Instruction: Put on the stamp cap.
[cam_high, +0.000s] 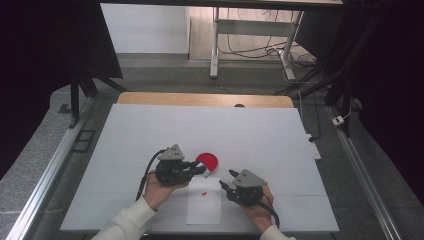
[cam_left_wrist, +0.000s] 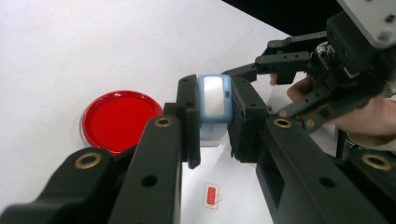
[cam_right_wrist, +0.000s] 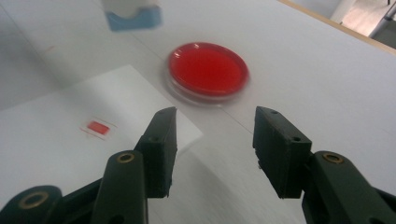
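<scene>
Blue-and-white block (cam_left_wrist: 215, 105), small with a pale face and a blue rim, is being gripped between the two jaws of the left claw (cam_left_wrist: 214, 128), which are pressed against its sides and are holding it up off the table (cam_high: 150, 130). In the right claw's view the same block (cam_right_wrist: 132, 16) is being seen at the top edge, blurred, above the white surface. A round red dish (cam_high: 207, 161) is lying on the table just beyond the left claw (cam_high: 200, 169); from the left claw's view the dish (cam_left_wrist: 120, 120) is being shown beside the left jaw. A white sheet of paper (cam_high: 205, 205) is lying on the table near the person's edge, between the two hands, and a small red rectangle (cam_high: 204, 193) is being carried on it. The right claw (cam_right_wrist: 215, 140) is being held wide open with nothing between its jaws, and it is being pointed toward the red dish (cam_right_wrist: 208, 70) over a corner of the paper (cam_right_wrist: 56, 135). In the high view the right claw (cam_high: 227, 180) is being held beside the paper, near the left one but apart from it.
</scene>
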